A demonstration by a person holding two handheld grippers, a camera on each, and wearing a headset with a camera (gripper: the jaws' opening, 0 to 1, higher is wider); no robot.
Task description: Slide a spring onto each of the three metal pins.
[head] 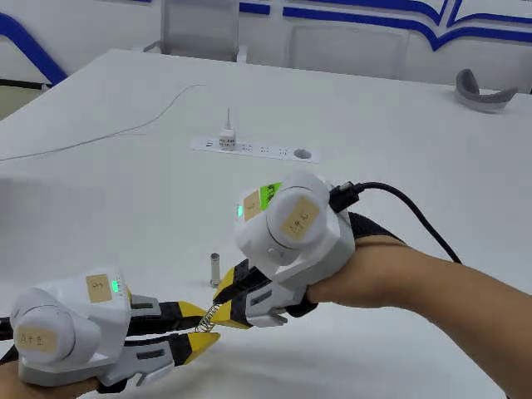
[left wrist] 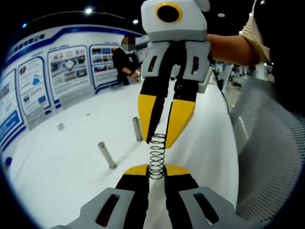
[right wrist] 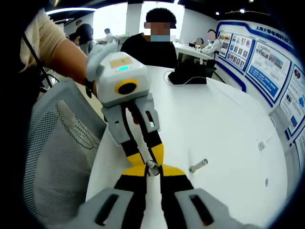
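Left tongs (left wrist: 156, 171), right tongs (right wrist: 151, 171), both pinching coiled wire spring (left wrist: 157, 157), possibly stretched

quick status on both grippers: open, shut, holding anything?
left gripper: shut, gripping one end of the spring.
right gripper: shut, gripping the other end of the same spring.

White table (head: 100, 191), power strip (head: 249, 149), blue-striped white wall (head: 357, 33), blue display boards (left wrist: 66, 71), grey mesh chair (right wrist: 52, 157), ceiling spotlights (left wrist: 87, 10)
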